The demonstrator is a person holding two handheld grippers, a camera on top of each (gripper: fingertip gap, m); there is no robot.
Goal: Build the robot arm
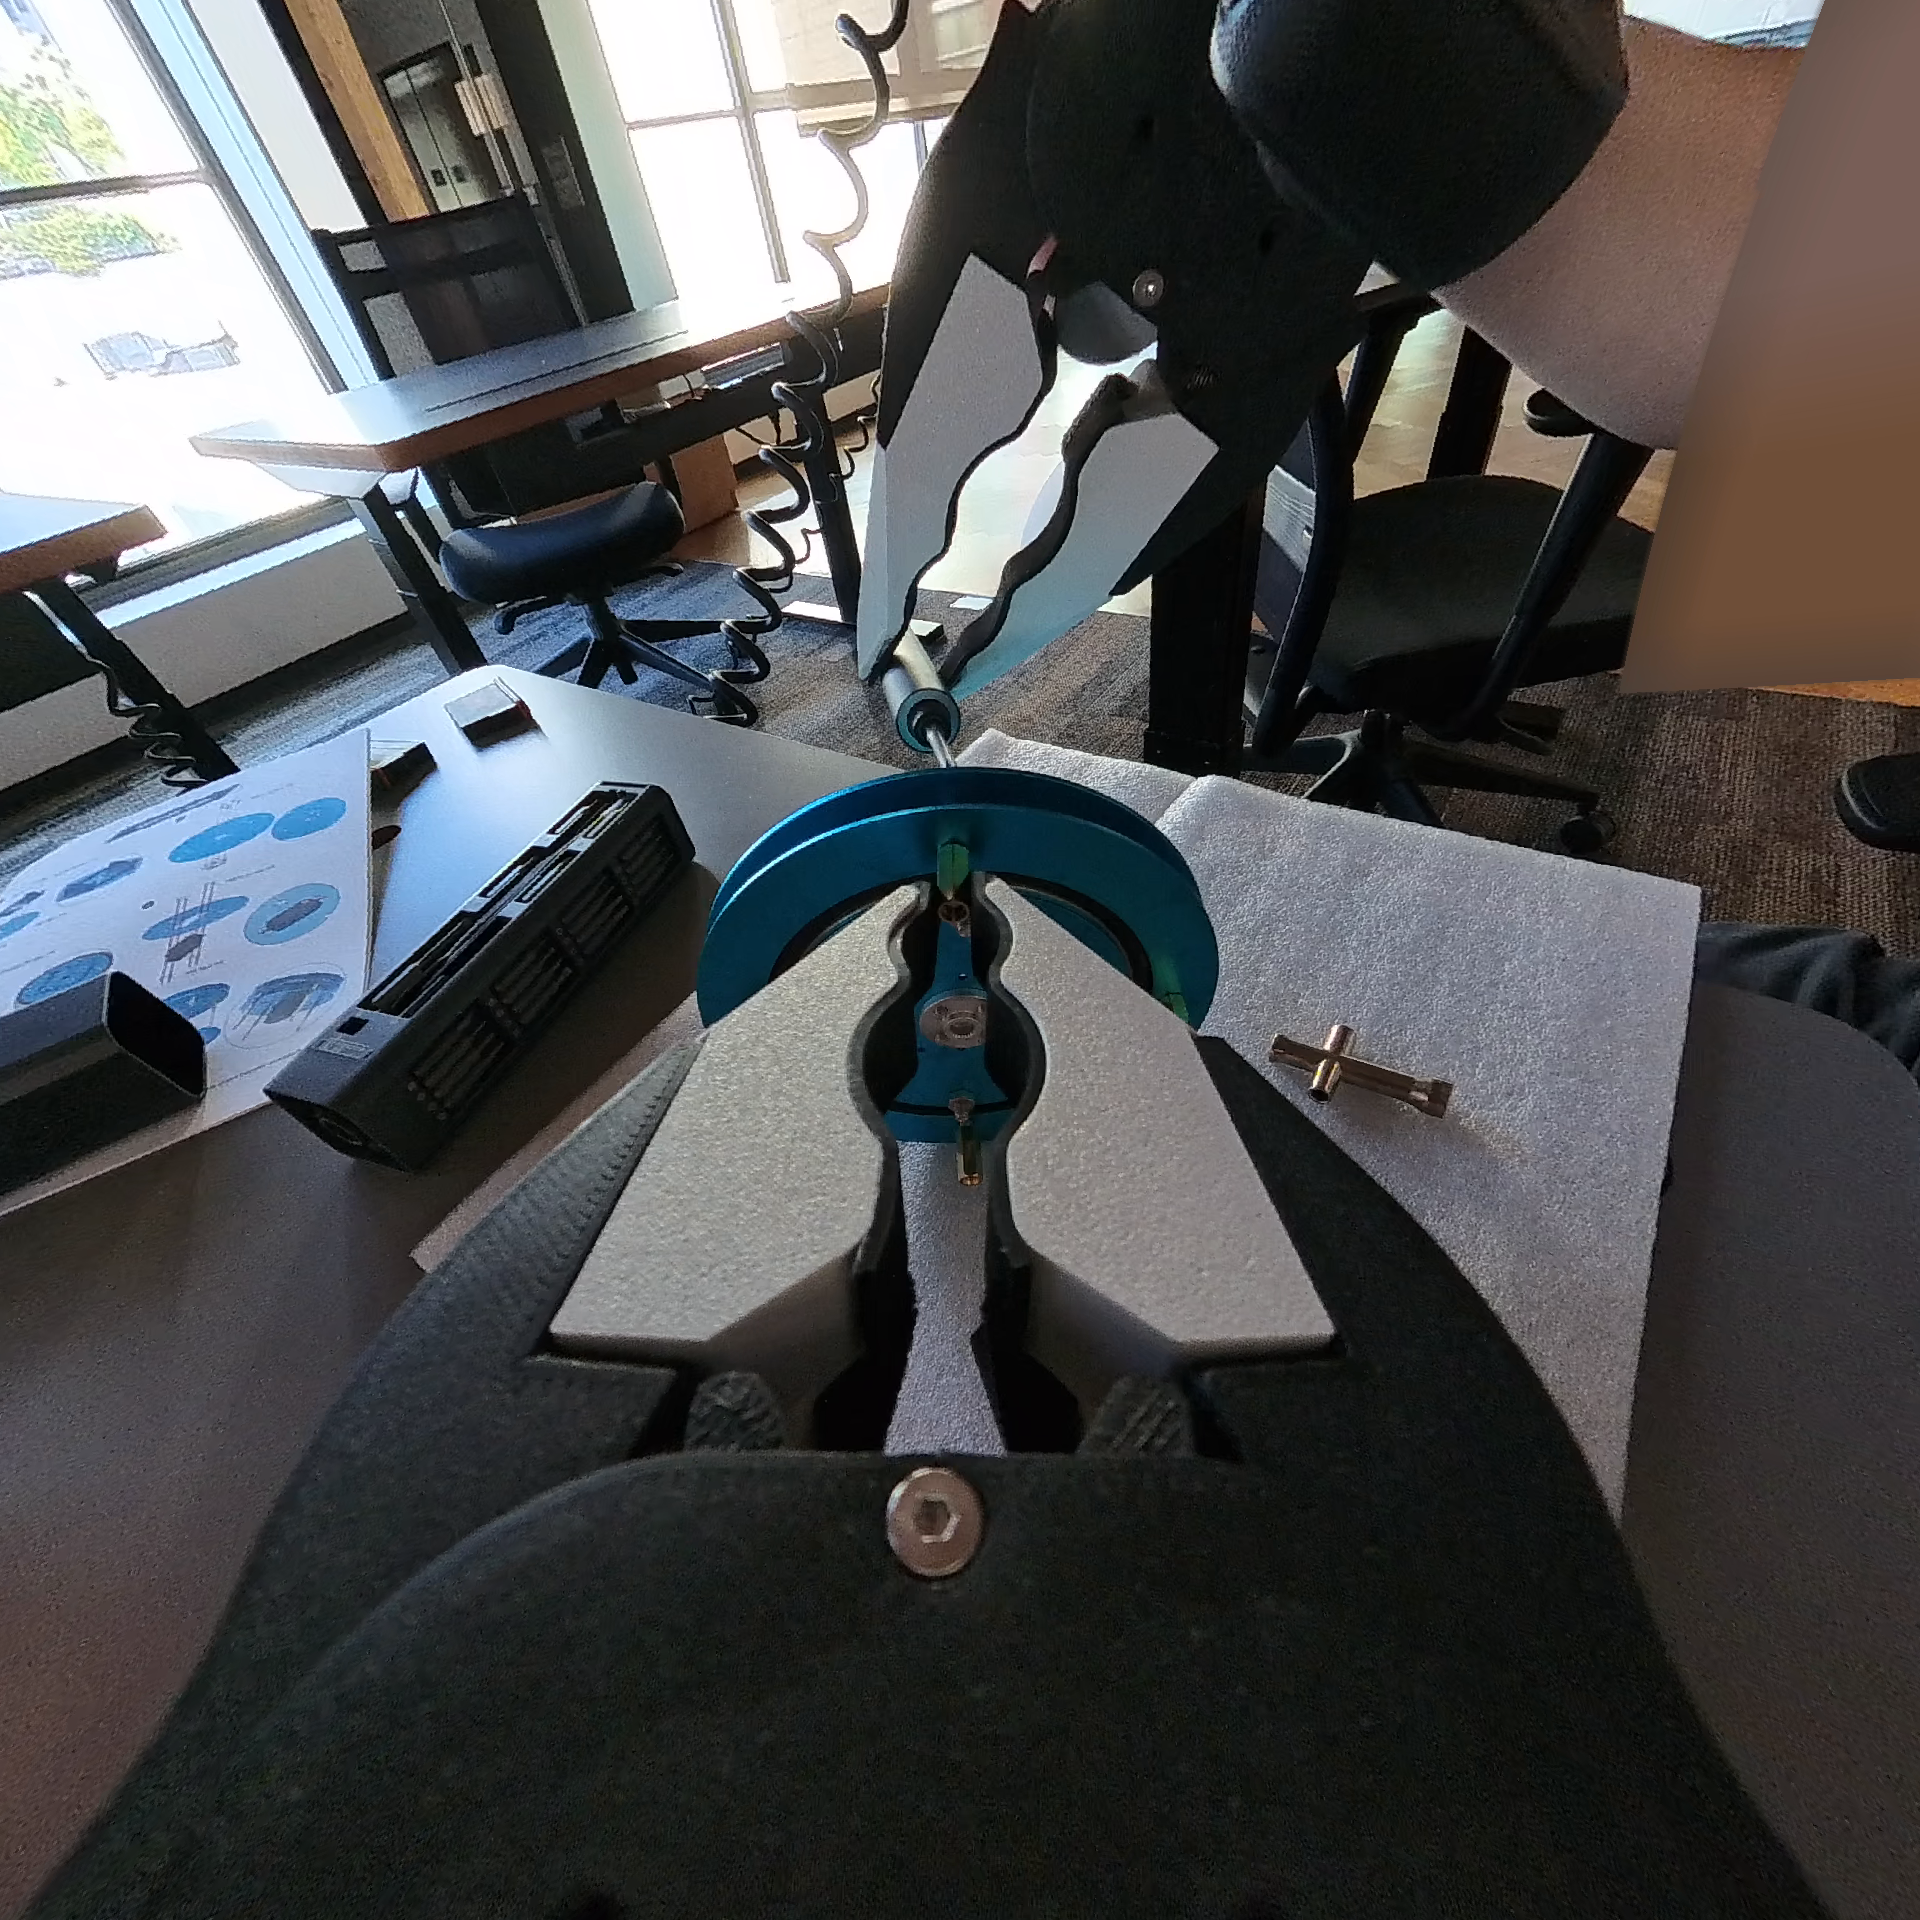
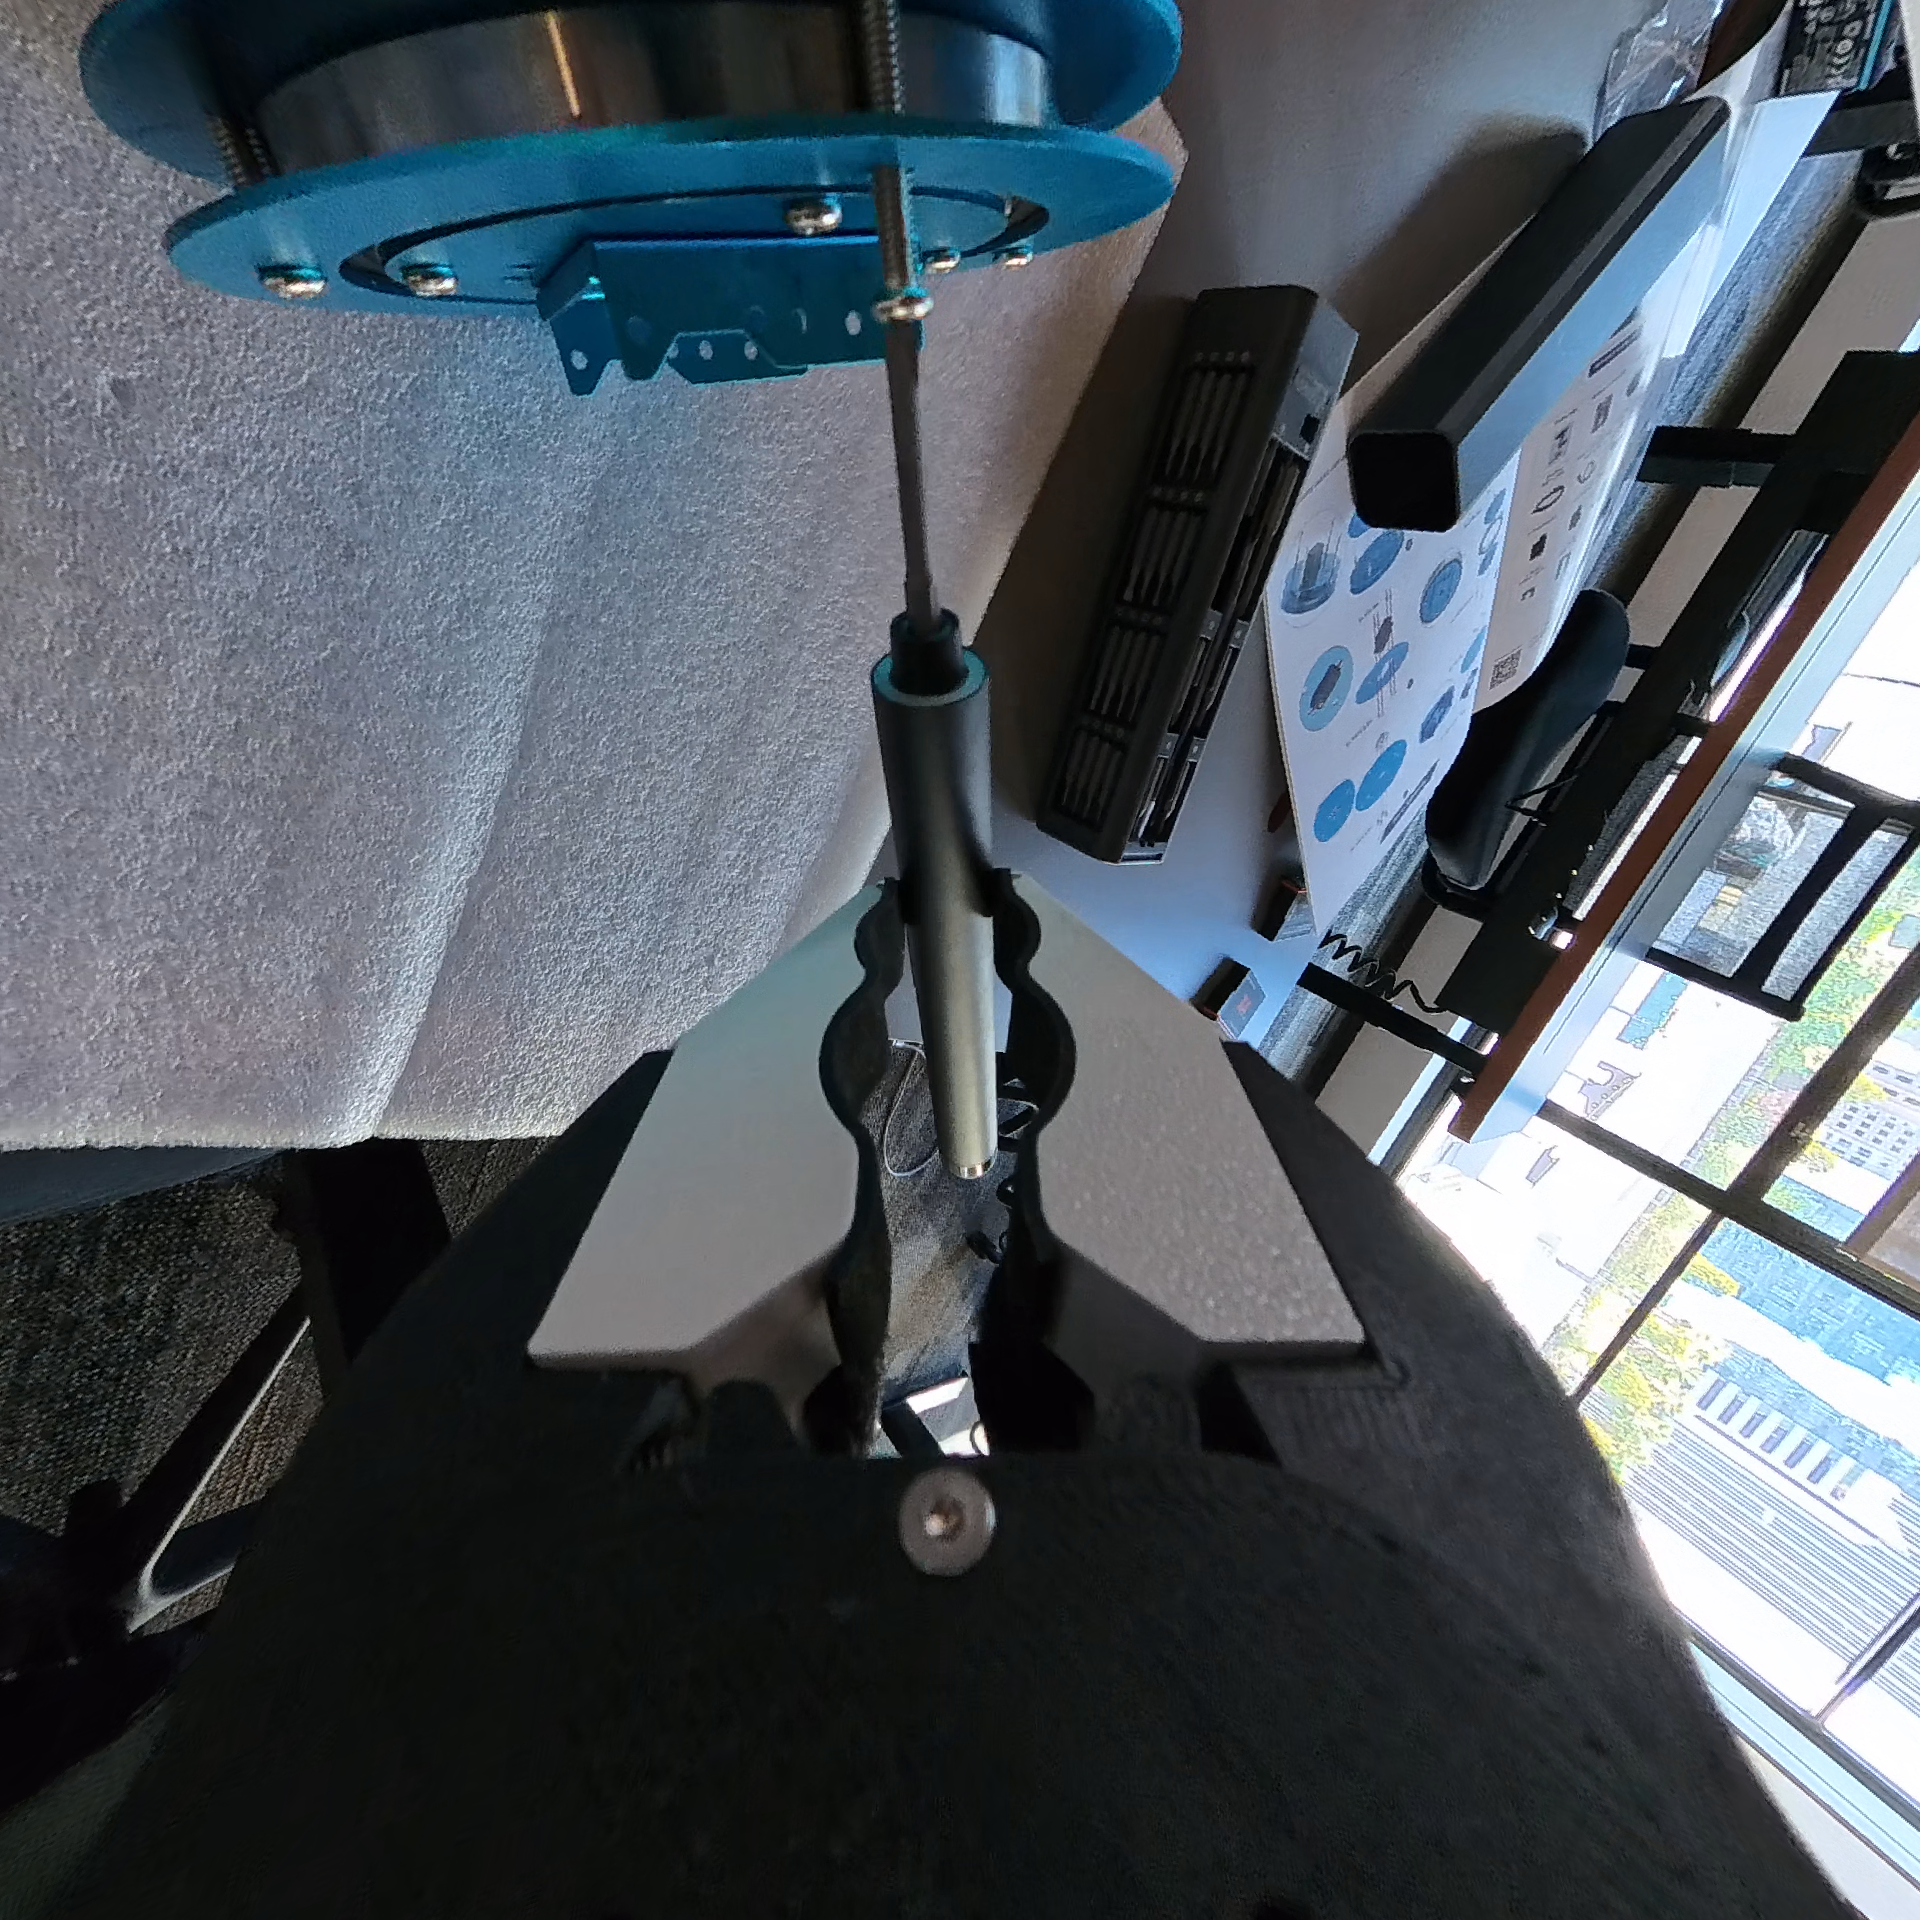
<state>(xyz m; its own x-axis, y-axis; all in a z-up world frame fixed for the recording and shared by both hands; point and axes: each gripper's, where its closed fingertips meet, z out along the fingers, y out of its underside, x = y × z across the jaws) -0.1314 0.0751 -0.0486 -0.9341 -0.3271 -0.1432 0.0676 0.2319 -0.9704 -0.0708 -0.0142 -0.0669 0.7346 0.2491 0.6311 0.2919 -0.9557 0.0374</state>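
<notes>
A blue disc assembly (image 1: 831,831), two round blue plates around a metal drum, stands on edge on a white foam sheet (image 1: 1403,935). My left gripper (image 1: 951,896) is shut on its near plate, and a blue bracket with brass standoffs shows between the fingers. My right gripper (image 2: 951,896) is shut on a grey screwdriver (image 2: 930,790). Its bit touches a screw head (image 2: 902,304) on a long threaded bolt through the blue disc assembly (image 2: 675,234). In the left wrist view the right gripper (image 1: 914,665) comes in from beyond the discs with the screwdriver (image 1: 925,694).
A metal cross wrench (image 1: 1361,1075) lies on the foam to the right. A black bit case (image 1: 499,966), a printed sheet with blue pictures (image 1: 187,883) and a black sleeve (image 1: 94,1060) lie on the left of the grey table (image 1: 208,1351). Office chairs and desks stand behind. My right fingertips sit around 12 cm from my left ones.
</notes>
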